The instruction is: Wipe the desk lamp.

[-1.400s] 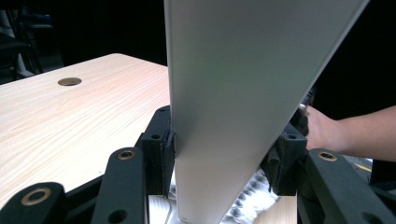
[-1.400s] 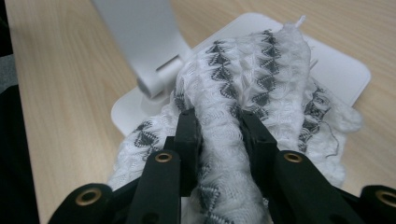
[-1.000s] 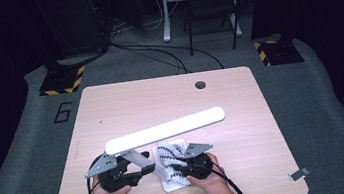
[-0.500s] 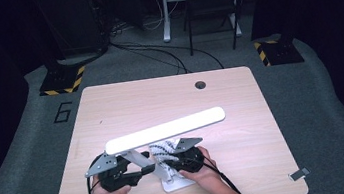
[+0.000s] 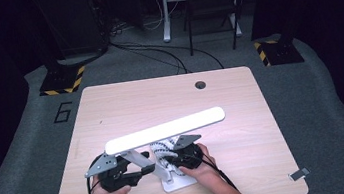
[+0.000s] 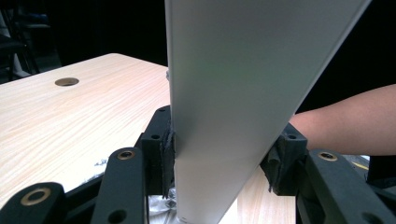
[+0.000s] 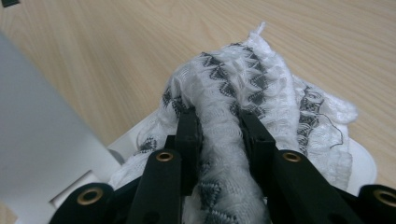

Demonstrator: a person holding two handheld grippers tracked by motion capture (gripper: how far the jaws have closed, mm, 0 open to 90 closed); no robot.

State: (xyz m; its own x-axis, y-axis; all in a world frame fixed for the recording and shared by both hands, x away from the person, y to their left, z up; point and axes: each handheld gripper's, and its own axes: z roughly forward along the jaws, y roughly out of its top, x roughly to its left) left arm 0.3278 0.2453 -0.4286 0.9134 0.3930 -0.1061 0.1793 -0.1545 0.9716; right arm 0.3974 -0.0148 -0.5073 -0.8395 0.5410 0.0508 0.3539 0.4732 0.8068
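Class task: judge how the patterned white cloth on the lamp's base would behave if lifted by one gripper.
The cloth is probably floppy: it bunches into folds where the right gripper pinches it. It looks light and thin, lacy at the edges. It would likely drape and trail over the lamp base.

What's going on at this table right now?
A person at a wooden table works on a white desk lamp with a gripper in each hand. The left gripper is clamped on the lamp's flat white arm, holding it. The right gripper is shut on a bunched white cloth with a dark pattern, which lies on the lamp's base, apparently to wipe it.
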